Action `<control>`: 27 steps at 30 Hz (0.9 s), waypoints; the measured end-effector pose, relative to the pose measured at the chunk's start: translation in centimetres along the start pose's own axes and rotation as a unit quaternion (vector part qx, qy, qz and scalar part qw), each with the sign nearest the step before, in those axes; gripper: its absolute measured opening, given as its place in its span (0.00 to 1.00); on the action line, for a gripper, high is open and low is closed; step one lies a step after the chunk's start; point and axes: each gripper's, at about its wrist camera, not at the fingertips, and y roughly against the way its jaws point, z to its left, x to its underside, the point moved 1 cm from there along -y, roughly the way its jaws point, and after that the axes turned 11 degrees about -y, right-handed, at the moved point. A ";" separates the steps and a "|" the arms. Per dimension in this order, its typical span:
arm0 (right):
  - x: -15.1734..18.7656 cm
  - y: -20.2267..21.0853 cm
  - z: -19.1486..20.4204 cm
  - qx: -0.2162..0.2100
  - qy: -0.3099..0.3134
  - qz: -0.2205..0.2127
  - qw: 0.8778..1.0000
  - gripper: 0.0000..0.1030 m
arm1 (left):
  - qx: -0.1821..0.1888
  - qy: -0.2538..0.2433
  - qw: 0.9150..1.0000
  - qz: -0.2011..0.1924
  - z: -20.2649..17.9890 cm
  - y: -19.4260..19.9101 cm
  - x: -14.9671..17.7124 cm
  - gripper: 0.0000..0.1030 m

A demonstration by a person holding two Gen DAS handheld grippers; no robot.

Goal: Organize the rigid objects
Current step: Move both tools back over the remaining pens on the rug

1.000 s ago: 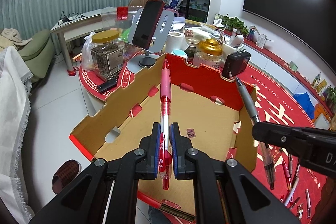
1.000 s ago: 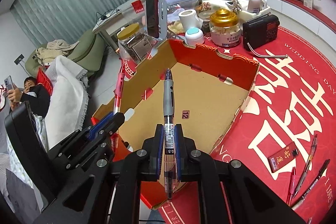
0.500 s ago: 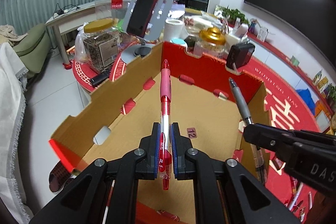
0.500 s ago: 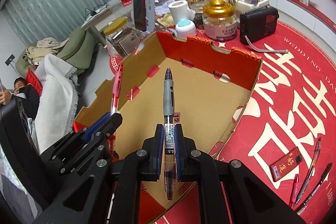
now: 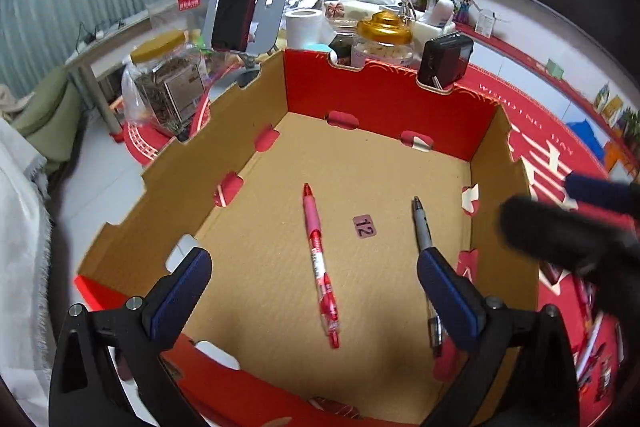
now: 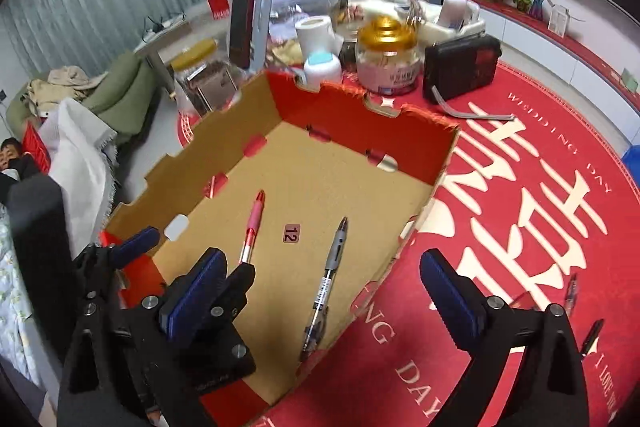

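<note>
Over the cardboard box [image 5: 384,99], the left gripper [image 5: 314,279] and right gripper [image 6: 322,281] have just been opening and now stand wide, empty. The red pen [image 5: 320,267] and grey pen [image 6: 326,281] lie on the box floor; lift straight up, clear of the walls.

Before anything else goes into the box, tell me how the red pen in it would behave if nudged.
The red pen looks stiff and light. Its round barrel lies loose on the cardboard box floor, so it would probably roll sideways.
</note>
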 end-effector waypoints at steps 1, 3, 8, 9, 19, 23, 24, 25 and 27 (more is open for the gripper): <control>0.1 0.6 -0.4 -0.001 -0.002 -0.004 1.000 0.95 | 0.004 -0.002 1.000 0.001 -0.3 0.1 0.1 1.00; 0.5 2.1 -1.9 0.002 -0.017 -0.011 1.000 0.95 | 0.023 -0.003 1.000 -0.001 -0.9 0.5 0.4 1.00; 3.1 5.5 -7.2 -0.002 -0.091 -0.016 0.996 0.95 | 0.050 -0.022 0.998 -0.035 -4.2 2.6 1.6 1.00; 4.2 6.6 -8.8 -0.005 -0.111 -0.021 0.994 0.95 | 0.060 -0.028 0.997 -0.045 -5.3 3.4 2.0 1.00; 12.9 12.9 -21.3 0.045 -0.270 -0.054 0.960 0.95 | 0.109 -0.098 0.987 -0.061 -15.1 7.5 3.8 1.00; 17.0 15.1 -24.8 0.076 -0.316 -0.074 0.943 0.95 | 0.124 -0.110 0.986 -0.034 -17.5 7.0 5.8 1.00; 18.4 15.6 -25.8 0.088 -0.327 -0.076 0.938 0.95 | 0.130 -0.111 0.985 -0.026 -17.8 7.1 6.5 1.00; 19.2 15.9 -26.4 0.094 -0.334 -0.076 0.935 0.95 | 0.135 -0.117 0.984 -0.017 -18.3 6.9 7.1 1.00; 20.8 16.3 -27.5 0.097 -0.352 -0.073 0.928 0.95 | 0.130 -0.138 0.982 0.001 -19.8 6.4 8.0 1.00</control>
